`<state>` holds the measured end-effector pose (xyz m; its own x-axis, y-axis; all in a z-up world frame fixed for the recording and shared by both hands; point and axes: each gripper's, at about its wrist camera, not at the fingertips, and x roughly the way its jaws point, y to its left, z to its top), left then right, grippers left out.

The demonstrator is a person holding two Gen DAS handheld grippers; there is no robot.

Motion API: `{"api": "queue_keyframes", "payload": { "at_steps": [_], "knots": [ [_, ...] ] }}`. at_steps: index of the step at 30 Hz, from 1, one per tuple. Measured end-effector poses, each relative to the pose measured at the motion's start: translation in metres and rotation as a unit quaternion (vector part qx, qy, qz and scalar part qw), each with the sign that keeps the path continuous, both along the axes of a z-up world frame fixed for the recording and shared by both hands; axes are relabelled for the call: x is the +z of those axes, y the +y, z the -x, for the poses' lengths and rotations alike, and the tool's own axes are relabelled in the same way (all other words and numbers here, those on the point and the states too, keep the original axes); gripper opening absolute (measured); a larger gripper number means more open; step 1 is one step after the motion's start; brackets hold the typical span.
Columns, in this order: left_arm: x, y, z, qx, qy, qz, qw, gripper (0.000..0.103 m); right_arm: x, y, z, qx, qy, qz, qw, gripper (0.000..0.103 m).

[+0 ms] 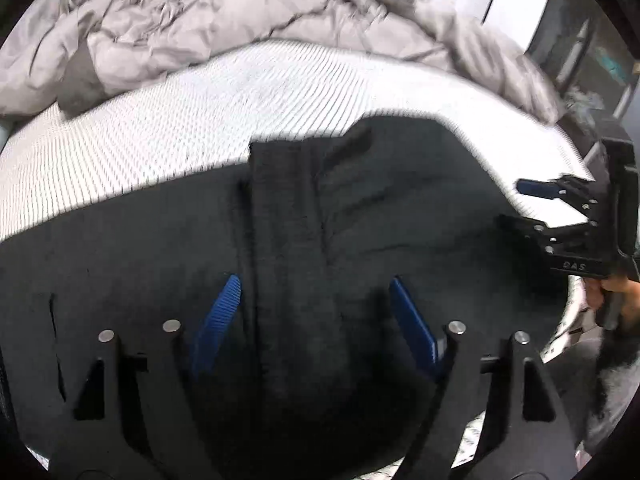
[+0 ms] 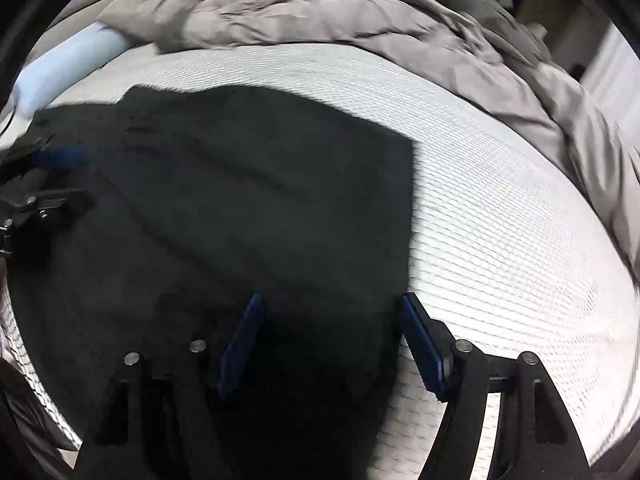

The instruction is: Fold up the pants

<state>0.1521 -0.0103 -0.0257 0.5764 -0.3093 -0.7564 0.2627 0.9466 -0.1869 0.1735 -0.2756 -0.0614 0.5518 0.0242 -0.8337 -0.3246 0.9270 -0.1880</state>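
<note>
**On the bed, two pairs of tongs hover over one pair of dark pants**

Over the mattress, in the left wrist view, the left tongs (image 1: 316,304) stand spread with nothing between the blue pads, poised above the dark pants (image 1: 280,220). The garment lies flat on the white textured bed (image 1: 160,120), directly beneath and ahead of these tongs, a raised seam or fold running away from the camera between the pads. At the right edge the right tongs (image 1: 516,204) reach in sideways, also spread, straddling the garment's far right border, with a hand (image 1: 624,300) gripping the handle.

From the right wrist view, the right tongs (image 2: 330,344) gape empty over the pants' (image 2: 240,200) near right edge: one pad above cloth, the other above bare bed (image 2: 500,240). The cloth stretches away and leftward toward the left tongs (image 2: 60,180), seen blurred at the left margin.

Count: one pair of pants, two tongs, one rumpled grey duvet (image 2: 320,4) along the far side. By position, the right tongs look nearer a free edge.
</note>
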Motion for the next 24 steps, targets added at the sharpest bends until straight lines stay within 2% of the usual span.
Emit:
{"api": "queue_keyframes", "payload": {
  "at_steps": [4,6,8,9,10,11,12,14,17,19,21,24],
  "knots": [
    [0.024,-0.019,-0.017,-0.009,-0.054,0.029,0.9981,0.076,0.026,0.017,-0.007,0.034,-0.014,-0.078,0.996,0.071],
    [0.021,-0.033,-0.034,-0.017,-0.044,0.035,0.9983,0.073,0.021,0.037,-0.019,0.059,-0.012,-0.069,0.996,0.071],
    [0.011,-0.047,-0.053,-0.022,-0.008,0.011,0.9997,0.058,0.007,0.051,-0.033,0.074,0.006,-0.055,0.996,0.071],
    [0.0,-0.053,-0.062,-0.015,0.015,-0.013,0.9997,0.045,-0.005,0.059,-0.04,0.082,0.03,-0.042,0.995,0.071],
    [-0.009,-0.053,-0.068,-0.01,0.027,-0.025,0.9993,0.039,-0.014,0.063,-0.045,0.088,0.046,-0.024,0.995,0.069],
    [-0.015,-0.051,-0.071,-0.01,0.033,-0.025,0.9991,0.035,-0.022,0.067,-0.048,0.094,0.051,0.0,0.994,0.069],
    [-0.016,-0.047,-0.073,-0.01,0.033,-0.024,0.9991,0.027,-0.025,0.067,-0.048,0.098,0.043,0.022,0.994,0.069],
    [-0.013,-0.037,-0.071,0.001,0.028,-0.026,0.9993,0.025,-0.023,0.052,-0.048,0.082,0.037,0.04,0.995,0.069],
    [-0.012,-0.023,-0.067,0.014,0.04,-0.001,0.9991,0.025,-0.019,0.012,-0.055,0.025,0.028,0.065,0.997,0.07],
    [0.001,-0.026,-0.058,0.023,0.024,-0.019,0.9993,0.026,-0.013,-0.005,-0.057,0.014,0.037,0.027,0.999,0.07],
    [0.018,-0.033,-0.051,0.008,-0.013,-0.007,0.9999,0.027,-0.002,-0.006,-0.056,0.022,0.023,-0.005,0.999,0.069],
    [0.025,-0.044,-0.061,0.003,-0.038,0.006,0.9992,0.033,0.011,0.011,-0.057,0.044,0.005,-0.036,0.998,0.069]
  ]
}}
